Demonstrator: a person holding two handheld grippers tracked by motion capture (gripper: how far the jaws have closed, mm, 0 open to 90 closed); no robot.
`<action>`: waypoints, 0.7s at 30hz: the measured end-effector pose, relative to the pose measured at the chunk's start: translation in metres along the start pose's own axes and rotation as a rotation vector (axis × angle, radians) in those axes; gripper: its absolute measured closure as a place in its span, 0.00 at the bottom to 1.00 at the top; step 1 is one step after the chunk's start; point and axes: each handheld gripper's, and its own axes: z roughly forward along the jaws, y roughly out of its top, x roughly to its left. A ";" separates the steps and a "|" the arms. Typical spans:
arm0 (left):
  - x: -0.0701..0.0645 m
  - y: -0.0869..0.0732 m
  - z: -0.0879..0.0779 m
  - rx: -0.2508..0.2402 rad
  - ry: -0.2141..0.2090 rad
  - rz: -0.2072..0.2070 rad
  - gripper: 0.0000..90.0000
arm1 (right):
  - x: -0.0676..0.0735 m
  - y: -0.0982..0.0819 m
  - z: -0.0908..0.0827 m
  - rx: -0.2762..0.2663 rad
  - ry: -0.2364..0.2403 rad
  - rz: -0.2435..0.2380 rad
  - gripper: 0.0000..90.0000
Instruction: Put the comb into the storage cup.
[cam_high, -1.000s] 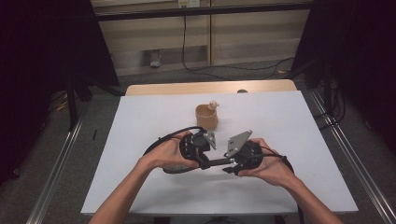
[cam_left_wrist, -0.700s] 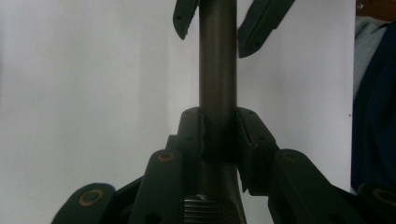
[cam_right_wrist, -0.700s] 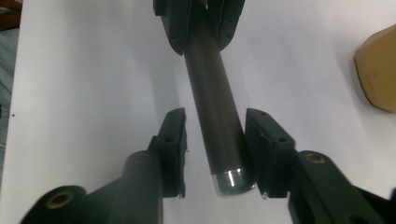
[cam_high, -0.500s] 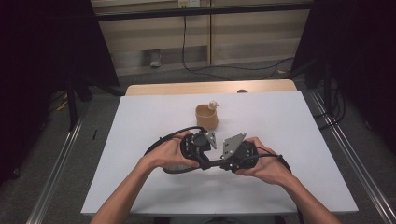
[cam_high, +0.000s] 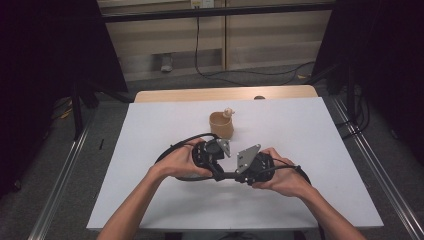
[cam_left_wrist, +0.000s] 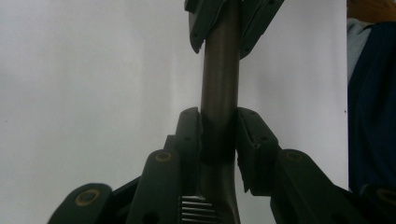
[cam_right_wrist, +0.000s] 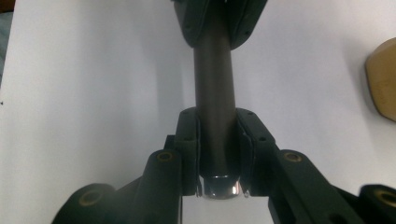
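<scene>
Clamping a dark rod (cam_high: 229, 175) at both ends, just above the white counter (cam_high: 310, 150): left gripper (cam_high: 220, 175) pinching one end between its fingers (cam_left_wrist: 189, 135), right gripper (cam_high: 239, 176) gripping the other, metal-capped end between its fingers (cam_right_wrist: 187, 140), having just been closing onto it. Holding the rod level between the two facing grippers, spanning straight from one pair of fingers to the other. Standing beyond the fingers, well apart from them, a tan cup (cam_high: 221, 125) with a small pale piece at its rim.
</scene>
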 end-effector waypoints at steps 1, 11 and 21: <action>0.000 0.000 0.000 0.000 0.000 0.004 0.80 | 0.000 0.000 0.001 0.003 0.004 0.000 0.81; 0.001 0.000 -0.003 -0.033 0.008 -0.017 0.78 | -0.003 -0.004 0.000 -0.024 0.033 0.037 0.81; 0.002 -0.003 -0.007 -0.120 0.059 -0.046 0.42 | -0.004 -0.010 -0.004 -0.037 0.038 0.078 0.81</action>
